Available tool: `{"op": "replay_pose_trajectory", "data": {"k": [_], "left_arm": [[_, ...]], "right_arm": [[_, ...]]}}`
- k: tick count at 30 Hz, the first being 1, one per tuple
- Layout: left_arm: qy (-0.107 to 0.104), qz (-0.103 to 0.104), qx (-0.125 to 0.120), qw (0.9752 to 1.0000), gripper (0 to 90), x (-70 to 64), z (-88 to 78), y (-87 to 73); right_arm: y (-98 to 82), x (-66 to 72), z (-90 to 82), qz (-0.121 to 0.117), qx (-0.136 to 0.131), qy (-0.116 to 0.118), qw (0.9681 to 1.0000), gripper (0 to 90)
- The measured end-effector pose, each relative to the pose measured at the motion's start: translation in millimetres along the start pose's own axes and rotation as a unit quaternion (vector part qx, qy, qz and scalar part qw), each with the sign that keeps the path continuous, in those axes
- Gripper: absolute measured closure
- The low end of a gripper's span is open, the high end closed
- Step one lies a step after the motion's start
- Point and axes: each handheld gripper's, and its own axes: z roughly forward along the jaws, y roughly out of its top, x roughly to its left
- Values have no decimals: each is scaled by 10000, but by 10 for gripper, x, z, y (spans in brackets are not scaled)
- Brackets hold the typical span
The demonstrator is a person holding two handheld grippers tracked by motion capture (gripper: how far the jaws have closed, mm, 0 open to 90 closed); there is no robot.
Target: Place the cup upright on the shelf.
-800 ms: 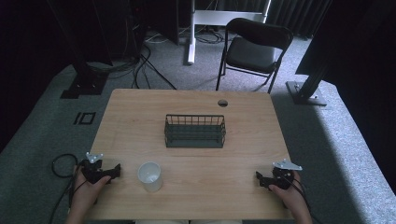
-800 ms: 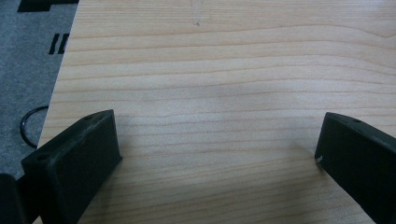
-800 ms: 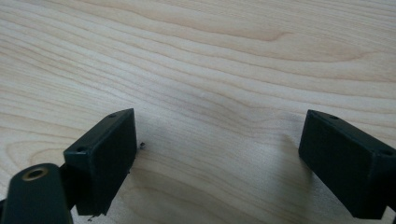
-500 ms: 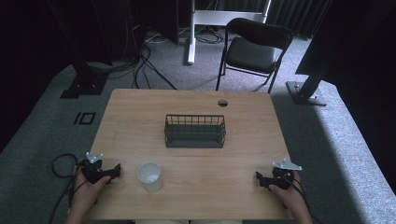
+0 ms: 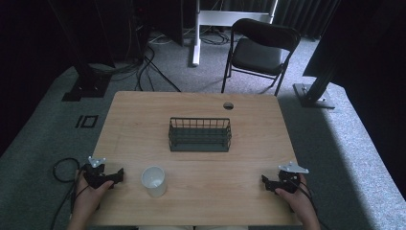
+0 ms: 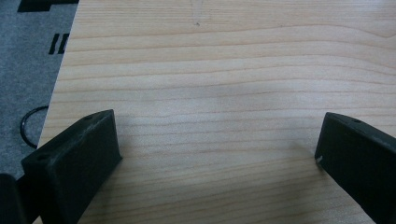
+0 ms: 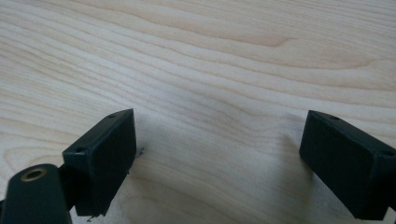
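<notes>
Nothing moved since earlier frames: both grippers parked as before at near corners of worktop (image 5: 258, 120). Dark wire basket (image 5: 200, 134) sits mid-worktop, rectangular, open mesh, looks empty. White translucent cup (image 5: 153, 180) stands upright near left, just right of left gripper (image 5: 118, 173), apart from it; contents unclear. Left gripper jaws wide apart, holding nothing, low over bare wood. Right gripper (image 5: 264, 181) same: jaws spread, nothing between. Worktop pale wood, wavy grain. Folding chair (image 5: 261, 50) beyond far edge.
</notes>
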Motion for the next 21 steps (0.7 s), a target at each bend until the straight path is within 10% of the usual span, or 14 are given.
{"op": "replay_pose_trajectory", "data": {"k": [21], "left_arm": [[-1, -1, 1, 10000, 1, 0, 0, 0]], "right_arm": [[331, 252, -78, -455, -443, 638, 9959, 110]]}}
